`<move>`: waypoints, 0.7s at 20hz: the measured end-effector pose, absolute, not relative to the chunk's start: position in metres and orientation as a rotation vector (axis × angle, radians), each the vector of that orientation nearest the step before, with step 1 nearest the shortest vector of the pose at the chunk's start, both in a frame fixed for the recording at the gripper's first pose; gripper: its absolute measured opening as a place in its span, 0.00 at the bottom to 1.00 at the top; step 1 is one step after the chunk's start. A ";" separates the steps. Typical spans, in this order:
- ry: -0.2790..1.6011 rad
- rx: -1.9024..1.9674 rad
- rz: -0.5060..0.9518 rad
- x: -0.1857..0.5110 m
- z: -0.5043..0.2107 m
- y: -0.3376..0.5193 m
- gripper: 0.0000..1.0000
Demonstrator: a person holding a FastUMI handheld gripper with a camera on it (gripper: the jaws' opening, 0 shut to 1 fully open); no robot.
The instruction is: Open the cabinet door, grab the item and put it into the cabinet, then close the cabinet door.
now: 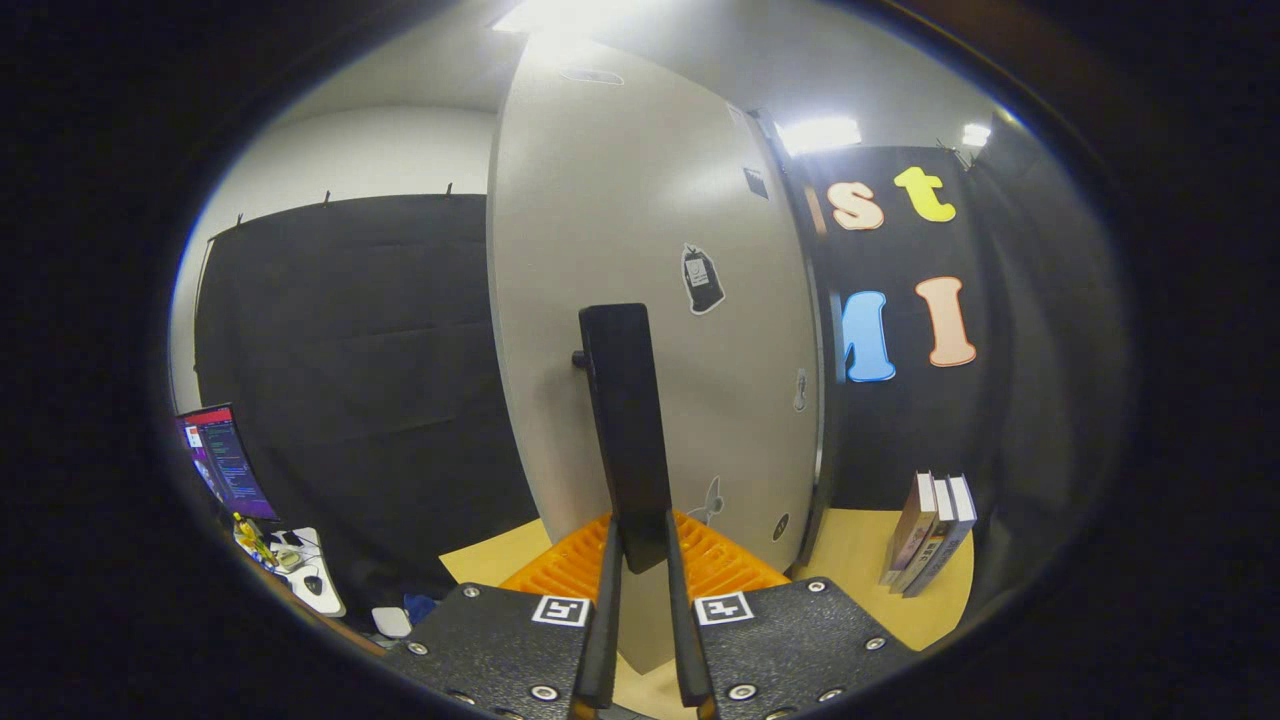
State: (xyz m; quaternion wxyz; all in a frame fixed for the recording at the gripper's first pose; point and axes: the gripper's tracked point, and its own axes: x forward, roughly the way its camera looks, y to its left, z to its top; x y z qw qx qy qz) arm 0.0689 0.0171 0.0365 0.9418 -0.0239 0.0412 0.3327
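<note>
The cabinet door (650,300) stands dead ahead at twelve o'clock, its black handle (625,430) clamped between the fingers (608,600) of the gripper (640,610), probably so the door can be swung. Books (930,535) lean at four o'clock on the tabletop (860,560), clear of its swing.

The cabinet door (650,250) is a tall pale grey panel standing upright, swung so its face looks toward the gripper. A few small stickers dot its face. A long black bar handle (625,430) is fixed to it, standing upright on short posts. The handle's lower end sits between the two fingers of the gripper (642,585), whose jaws stand close on either side of it; whether they press it cannot be told. No item for the cabinet can be made out.
</note>
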 end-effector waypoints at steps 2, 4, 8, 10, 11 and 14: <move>0.068 -0.071 0.647 0.070 0.040 0.010 0.31; 0.030 -0.112 0.578 0.084 0.044 -0.004 0.49; 0.023 -0.034 0.455 0.090 0.044 -0.023 0.66; 0.027 0.015 0.428 0.088 0.045 -0.031 0.74; 0.026 0.026 0.410 0.087 0.044 -0.038 0.76; -0.004 -0.008 0.347 0.079 0.049 -0.049 0.78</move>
